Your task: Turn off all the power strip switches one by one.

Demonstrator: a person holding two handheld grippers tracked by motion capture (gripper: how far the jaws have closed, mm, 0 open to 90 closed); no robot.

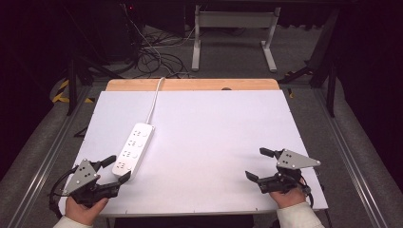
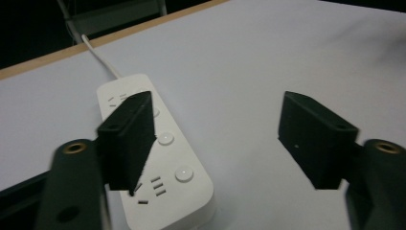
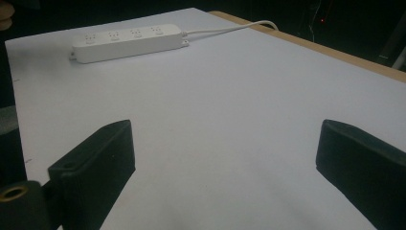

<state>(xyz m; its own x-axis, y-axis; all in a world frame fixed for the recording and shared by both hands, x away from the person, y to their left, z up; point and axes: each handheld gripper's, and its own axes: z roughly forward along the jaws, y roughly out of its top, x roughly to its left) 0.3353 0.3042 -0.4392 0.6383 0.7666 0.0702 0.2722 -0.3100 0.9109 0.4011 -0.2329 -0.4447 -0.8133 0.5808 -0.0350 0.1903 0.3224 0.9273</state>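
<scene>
A white power strip [image 1: 133, 149] lies on the white table top, left of centre, its cord [image 1: 154, 102] running to the far edge. The left gripper [image 1: 117, 169] sits at the near left corner, open, its jaws on either side of the strip's near end without touching it. In the left gripper view the power strip [image 2: 158, 153] lies just beyond the wide-apart jaws. The right gripper [image 1: 259, 164] rests at the near right, open, nothing between its jaws. From the right gripper view the power strip [image 3: 127, 42] lies far off across the board.
The white board [image 1: 214, 142] covers a wooden table whose far edge [image 1: 190, 84] shows. Beyond it stand a white table frame [image 1: 233, 33] and tangled cables [image 1: 152, 57] on the floor. Metal rails [image 1: 43, 156] run along both sides.
</scene>
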